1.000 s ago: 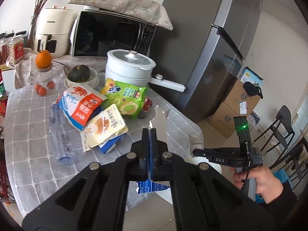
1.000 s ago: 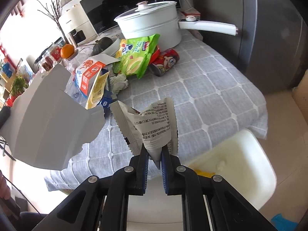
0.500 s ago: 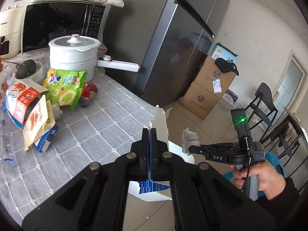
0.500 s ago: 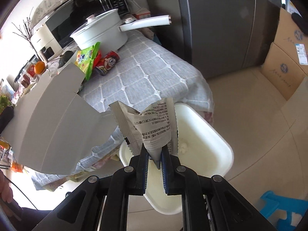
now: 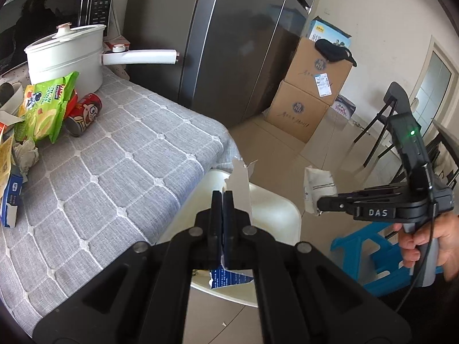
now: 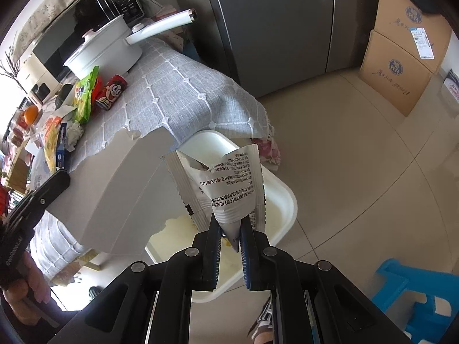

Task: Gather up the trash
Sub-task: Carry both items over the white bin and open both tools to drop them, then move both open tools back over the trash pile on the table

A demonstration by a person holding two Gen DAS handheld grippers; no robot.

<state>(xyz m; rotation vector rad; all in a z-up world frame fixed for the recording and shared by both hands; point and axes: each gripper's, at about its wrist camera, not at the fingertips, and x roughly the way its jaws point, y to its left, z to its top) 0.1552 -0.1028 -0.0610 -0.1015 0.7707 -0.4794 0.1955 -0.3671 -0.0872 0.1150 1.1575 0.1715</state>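
Observation:
My left gripper (image 5: 222, 197) is shut on a torn white carton (image 5: 241, 183), which the right wrist view shows as a broad white sheet (image 6: 123, 195). Its blue printed end hangs below the fingers. My right gripper (image 6: 231, 226) is shut on a crumpled white wrapper (image 6: 232, 183) with black print; in the left wrist view the same wrapper (image 5: 318, 189) sits at that gripper's tip. Both grippers hover over a white bin (image 6: 284, 200) on the floor beside the table corner. More trash stays on the grey tablecloth (image 5: 114, 172): a green snack bag (image 5: 46, 109) and a red can (image 5: 84, 114).
A white pot (image 5: 66, 54) with a long handle stands at the back of the table before a microwave. A dark fridge (image 5: 243, 43) rises behind. Cardboard boxes (image 5: 309, 94) are stacked by the wall. A blue stool (image 6: 416, 295) stands on the tiled floor.
Both grippers swung away from the middle of the table toward its corner and now hang over the white bin, each still holding its piece of trash.

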